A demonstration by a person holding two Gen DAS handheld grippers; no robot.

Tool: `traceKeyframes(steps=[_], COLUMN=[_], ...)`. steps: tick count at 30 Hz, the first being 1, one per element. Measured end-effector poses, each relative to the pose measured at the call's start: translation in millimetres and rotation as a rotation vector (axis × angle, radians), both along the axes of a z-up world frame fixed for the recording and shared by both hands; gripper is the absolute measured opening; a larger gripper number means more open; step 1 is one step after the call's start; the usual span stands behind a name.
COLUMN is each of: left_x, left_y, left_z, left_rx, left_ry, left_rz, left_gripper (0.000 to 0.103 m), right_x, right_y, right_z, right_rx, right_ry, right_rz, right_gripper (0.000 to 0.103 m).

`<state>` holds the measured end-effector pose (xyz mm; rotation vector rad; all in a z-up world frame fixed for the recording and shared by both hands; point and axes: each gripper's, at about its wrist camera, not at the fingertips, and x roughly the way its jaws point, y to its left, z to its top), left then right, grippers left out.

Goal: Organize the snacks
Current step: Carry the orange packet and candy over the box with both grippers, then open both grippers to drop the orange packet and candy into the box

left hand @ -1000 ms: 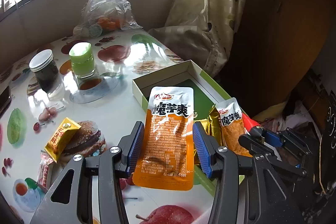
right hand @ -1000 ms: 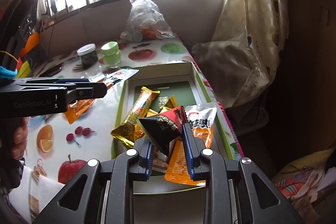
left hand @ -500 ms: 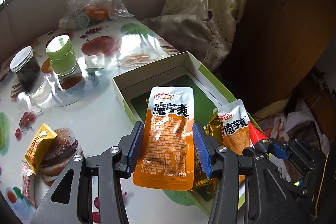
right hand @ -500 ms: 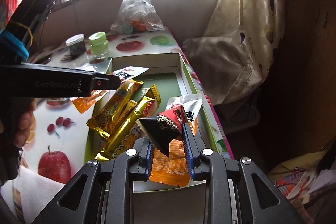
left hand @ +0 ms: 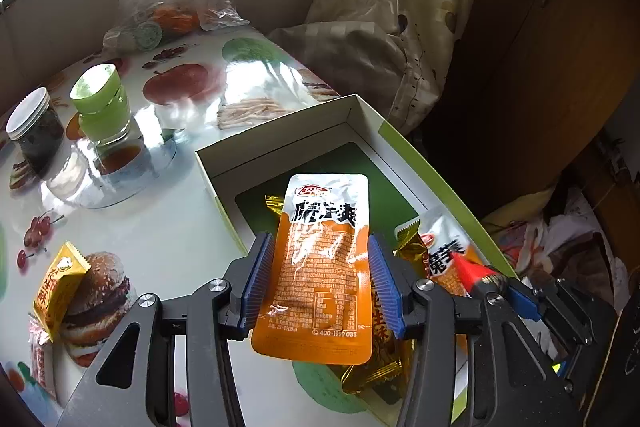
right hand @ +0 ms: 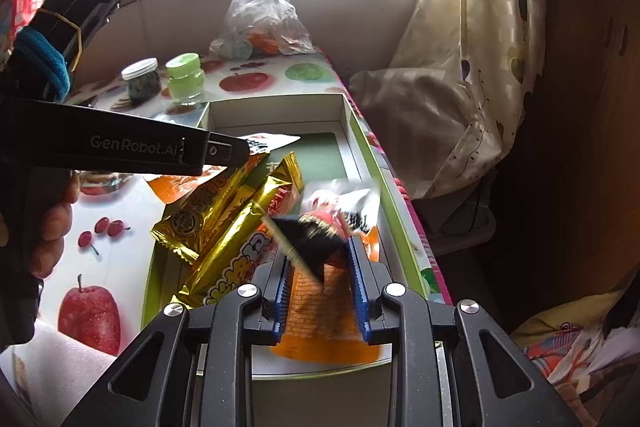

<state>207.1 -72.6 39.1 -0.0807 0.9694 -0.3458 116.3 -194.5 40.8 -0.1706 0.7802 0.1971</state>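
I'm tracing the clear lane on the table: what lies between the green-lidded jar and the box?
In the left wrist view, only bare fruit-print tablecloth lies between the green-lidded jar and the box; no snack sits there.

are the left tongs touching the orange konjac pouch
Touching. In the left wrist view both blue pads of the left tongs press the sides of the orange konjac pouch, holding it above the box.
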Motion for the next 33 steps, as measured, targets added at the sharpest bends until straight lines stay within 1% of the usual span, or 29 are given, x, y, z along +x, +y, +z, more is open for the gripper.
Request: traceKeyframes(steps=[13,17,22,26,28,33], left_x=[7,8,8,8,6,3], left_y=[-8,-9,-12,-13,-14,-13], left_z=[-3,-7,-7,-7,-7,-7], left_rx=[0.013,0.008,0.016,0.011,0.017,0.016], left_ry=[0.007,0.021,0.025,0.031,0.030,0.031], left_rz=[0.001,-0.008,-0.019,-0.025,-0.028,-0.028], left_gripper=[0.052,0.053,0.054,0.054,0.054,0.054], right_x=[8,10,10,9,8,6], right_y=[-6,-8,-11,-9,-8,-7], right_z=[-5,-6,-6,-6,-5,-3], right_rx=[0.035,0.051,0.078,0.073,0.071,0.062], right_ry=[0.020,0.030,0.036,0.034,0.031,0.025], right_rz=[-0.014,-0.024,-0.026,-0.031,-0.031,-0.038], right_gripper=[0.025,0.031,0.041,0.044,0.047,0.049])
